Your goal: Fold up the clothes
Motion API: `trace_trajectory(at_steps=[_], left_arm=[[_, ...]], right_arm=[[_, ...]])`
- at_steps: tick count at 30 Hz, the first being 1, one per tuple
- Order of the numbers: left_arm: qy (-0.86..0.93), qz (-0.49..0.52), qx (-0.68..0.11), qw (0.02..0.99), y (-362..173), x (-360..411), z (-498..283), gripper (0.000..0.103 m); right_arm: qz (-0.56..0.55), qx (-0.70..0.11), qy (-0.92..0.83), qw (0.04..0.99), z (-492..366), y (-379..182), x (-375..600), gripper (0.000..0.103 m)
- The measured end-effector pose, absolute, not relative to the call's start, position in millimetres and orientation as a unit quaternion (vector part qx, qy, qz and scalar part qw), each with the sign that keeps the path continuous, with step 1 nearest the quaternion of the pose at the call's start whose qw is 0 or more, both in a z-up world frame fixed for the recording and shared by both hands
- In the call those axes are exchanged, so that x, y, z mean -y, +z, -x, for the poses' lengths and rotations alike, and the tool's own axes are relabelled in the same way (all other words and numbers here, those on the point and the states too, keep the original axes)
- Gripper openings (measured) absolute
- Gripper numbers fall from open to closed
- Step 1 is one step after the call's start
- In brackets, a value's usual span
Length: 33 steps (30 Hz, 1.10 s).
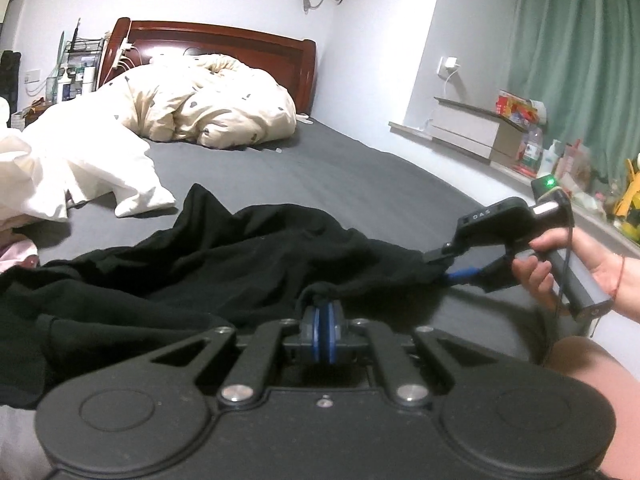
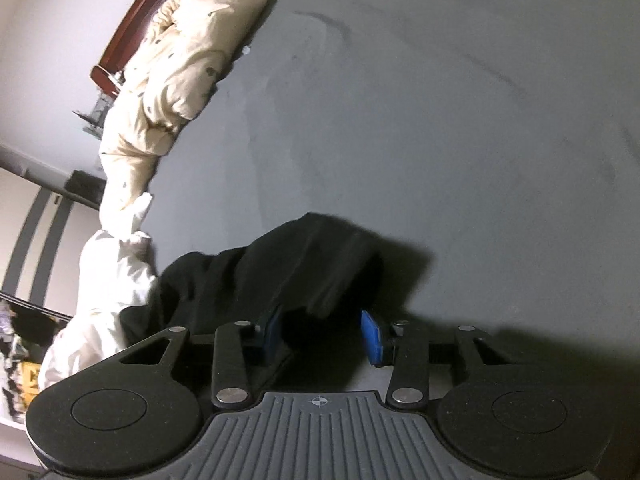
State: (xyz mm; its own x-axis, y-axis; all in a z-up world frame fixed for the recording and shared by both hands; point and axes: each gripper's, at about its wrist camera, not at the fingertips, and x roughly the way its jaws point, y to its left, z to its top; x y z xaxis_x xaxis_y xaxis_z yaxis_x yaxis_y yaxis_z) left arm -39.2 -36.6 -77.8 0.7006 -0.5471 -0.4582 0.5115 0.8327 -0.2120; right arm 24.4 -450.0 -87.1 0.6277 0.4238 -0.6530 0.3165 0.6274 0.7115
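A black garment [image 1: 240,256] lies crumpled on the grey bed sheet [image 1: 340,176]. My left gripper [image 1: 322,318] is shut on a bunched bit of its near edge, the blue pads pinched together on the cloth. At the garment's right end a hand [image 1: 560,264] holds my right gripper [image 1: 442,266]. In the right wrist view that gripper [image 2: 322,332] has its jaws apart. The black garment [image 2: 288,268] hangs between them and drapes over the left pad [image 2: 272,328]. The right pad [image 2: 372,336] is bare and clear of the cloth.
A white garment [image 1: 80,168] lies at the left, a cream duvet [image 1: 208,104] is heaped by the wooden headboard [image 1: 224,40]. A sill with a box [image 1: 472,128], bottles and clutter runs along the right. A bare knee [image 1: 592,360] is at the near right. Grey sheet [image 2: 440,140] spreads beyond the garment.
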Motion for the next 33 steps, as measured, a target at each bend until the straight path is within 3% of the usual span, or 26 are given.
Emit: trace_trajectory(at_steps=[3,4,5,12,22,33], left_arm=[[-0.288,0.029,-0.258,0.922,-77.0,34.8,42.5,0.005],[-0.288,0.028,-0.258,0.922,-75.9,34.3,43.1,0.005],[-0.289,0.027,-0.257,0.922,-73.9,33.8,43.2,0.005],[-0.285,0.015,-0.213,0.935,-36.6,24.6,42.9,0.005],[-0.290,-0.022,-0.082,0.953,79.3,16.0,38.8,0.005],[-0.333,-0.003,0.014,0.943,190.8,15.4,33.2,0.005]], right_arm=[[-0.456,-0.423,0.030,0.783,-29.2,-90.3,448.9,0.025],[-0.460,-0.420,0.027,0.782,-30.8,-90.3,448.1,0.010],[-0.465,-0.416,0.024,0.781,-32.4,-90.3,447.4,0.005],[-0.446,-0.338,0.049,0.827,-36.9,-44.3,431.3,0.003],[-0.396,-0.169,0.117,0.895,-0.6,92.5,424.1,0.003],[-0.321,-0.041,0.151,0.934,63.2,226.9,417.7,0.003]])
